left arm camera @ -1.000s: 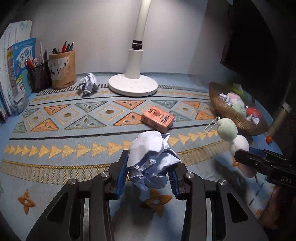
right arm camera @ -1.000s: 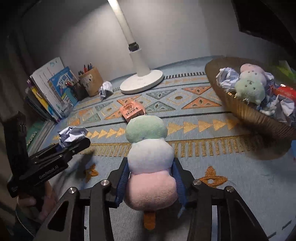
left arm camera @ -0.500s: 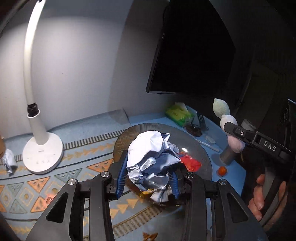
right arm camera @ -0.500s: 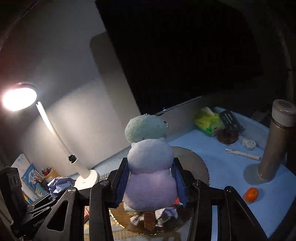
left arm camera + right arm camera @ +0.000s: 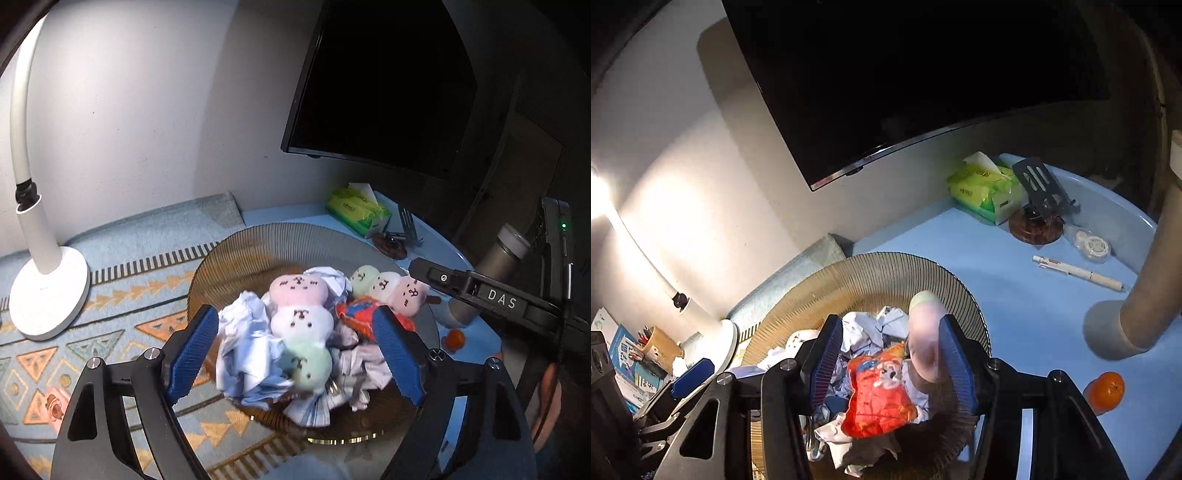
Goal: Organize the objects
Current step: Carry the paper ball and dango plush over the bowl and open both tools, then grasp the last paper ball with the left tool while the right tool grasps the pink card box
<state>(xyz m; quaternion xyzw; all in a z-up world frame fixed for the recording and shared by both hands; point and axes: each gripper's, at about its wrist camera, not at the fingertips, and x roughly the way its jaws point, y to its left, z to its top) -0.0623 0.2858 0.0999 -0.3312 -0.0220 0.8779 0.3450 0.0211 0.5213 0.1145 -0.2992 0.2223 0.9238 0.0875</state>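
A dim desk with a blue top and a patterned mat, a dark monitor filling the upper right, a white lamp [image 5: 35,258] at far left. At center sits a round woven basket [image 5: 236,258] heaped with crumpled paper [image 5: 245,354], two plush toys and a red packet [image 5: 879,391]. The left gripper [image 5: 295,354] hangs directly above the heap, jaws spread wide, holding nothing. The right gripper [image 5: 886,363] is also spread; its plush toy [image 5: 923,339] lies loose against the right-hand jaw, long axis pointing away toward the upper frame, seemingly just let go.
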